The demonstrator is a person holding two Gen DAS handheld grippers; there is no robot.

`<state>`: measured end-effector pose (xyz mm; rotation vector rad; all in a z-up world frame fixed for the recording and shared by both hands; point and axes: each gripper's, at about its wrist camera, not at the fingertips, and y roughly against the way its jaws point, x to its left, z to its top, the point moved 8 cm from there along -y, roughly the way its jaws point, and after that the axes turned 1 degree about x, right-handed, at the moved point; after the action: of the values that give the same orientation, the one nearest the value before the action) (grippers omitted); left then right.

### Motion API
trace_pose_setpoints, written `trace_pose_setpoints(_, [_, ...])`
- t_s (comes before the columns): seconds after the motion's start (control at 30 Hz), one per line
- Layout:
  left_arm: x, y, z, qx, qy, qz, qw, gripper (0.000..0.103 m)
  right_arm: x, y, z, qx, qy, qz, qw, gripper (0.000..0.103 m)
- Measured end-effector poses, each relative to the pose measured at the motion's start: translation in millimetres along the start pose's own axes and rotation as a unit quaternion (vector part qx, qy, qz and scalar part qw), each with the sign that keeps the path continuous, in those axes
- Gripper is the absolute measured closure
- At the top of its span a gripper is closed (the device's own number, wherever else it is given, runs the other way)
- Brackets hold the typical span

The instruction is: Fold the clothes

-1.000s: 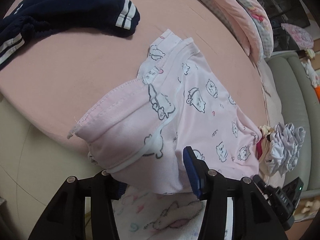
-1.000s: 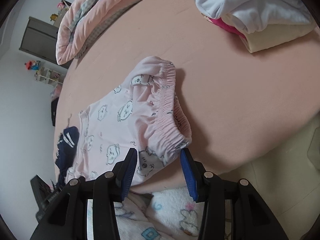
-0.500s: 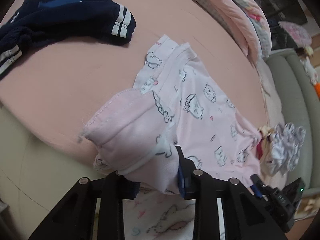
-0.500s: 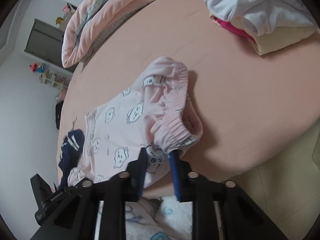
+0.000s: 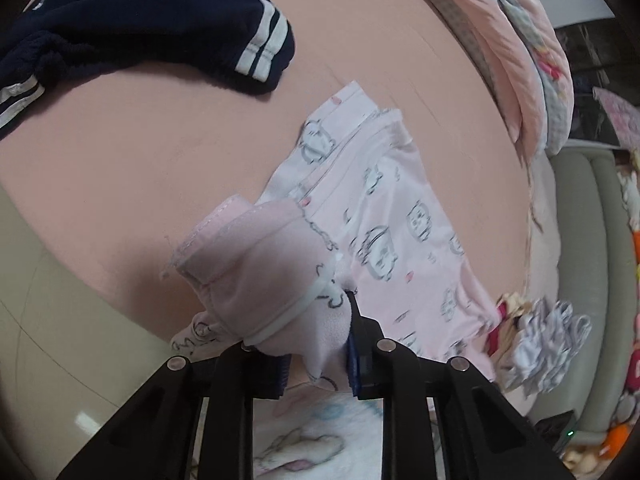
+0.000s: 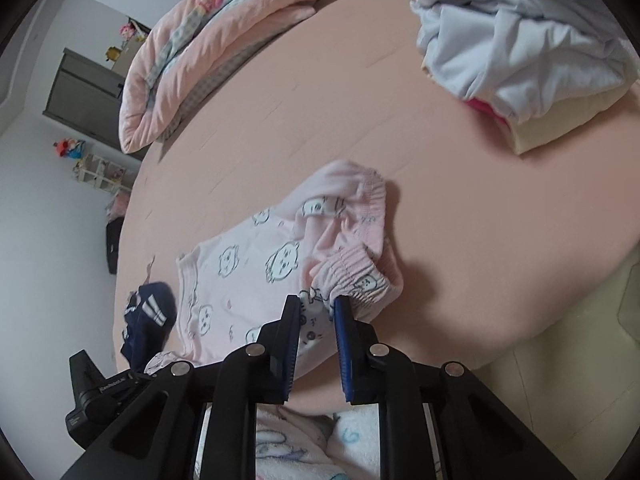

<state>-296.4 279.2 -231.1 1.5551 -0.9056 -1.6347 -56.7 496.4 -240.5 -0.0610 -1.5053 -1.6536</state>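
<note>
**Pink shorts pinched at both ends on the bed**

Small pink shorts (image 5: 400, 216), printed all over with grey-outlined cartoon animal faces, spread across the peach bed (image 5: 140, 168) near its front edge. Soft, thin knit; hems double-stitched, the leg end turned over to bare a plain paler inside. Waistband (image 6: 360, 276) gathered and ribbed with elastic, puckered into tight little ridges. Blurred in places in the left view.

Left hand-held gripper (image 5: 316, 360) clamped on the shorts at the folded leg end, a wad of cloth bunched between black fingers with blue pads (image 5: 354, 364). Right hand-held gripper (image 6: 318, 344) drawn close on the cloth just under the waistband, the fabric lifted and rumpled there, only a narrow gap between the ridged blue pads (image 6: 344, 344).

Beyond the shorts, a navy garment (image 5: 132, 28), fuzzy and thick, with white stripes at the cuff, well apart from the pink cloth. At the far edge, a quilted pink blanket (image 6: 208, 40) rolled into a long padded bolster, with checked and flowered panels. Near the waistband side, a heap of clothes (image 6: 520, 48): pale blue-white crumpled cloth over something cream and a flash of hot pink. Smooth beige floor (image 6: 580, 360) below the bed edge. Fluffy white printed fabric (image 6: 300, 456) under both tools.
</note>
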Motion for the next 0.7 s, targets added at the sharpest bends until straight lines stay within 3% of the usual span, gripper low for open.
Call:
trace_pose_setpoints(0.13, [-11,-2,10,0.004,0.005,-0.007,1.0000,0.085,-1,5,10,-0.013,-0.002,-0.008,1.000,0.087])
trace_pose_setpoints(0.37, [-25,-7,17,0.008,-0.004,0.002,1.0000,0.085,11,15,21,-0.016,0.056,-0.009,0.998,0.087])
trace_pose_setpoints(0.47, [-25,-7,17,0.012,0.005,-0.001,0.9999,0.085,10,20,20,-0.014,0.121,-0.067,0.990,0.086])
trace_pose_setpoints(0.53, [-25,-7,16,0.016,0.014,-0.006,0.9998,0.085,7,20,14,0.000,0.146,-0.093,0.985,0.073])
trace_pose_setpoints(0.6, [-24,-6,16,0.018,0.017,-0.006,0.9997,0.085,1,18,5,0.020,0.142,-0.094,0.985,0.063])
trace_pose_setpoints(0.7, [-24,-4,15,0.021,0.017,-0.005,0.9996,0.085,-10,16,-10,0.037,0.108,-0.069,0.991,0.060])
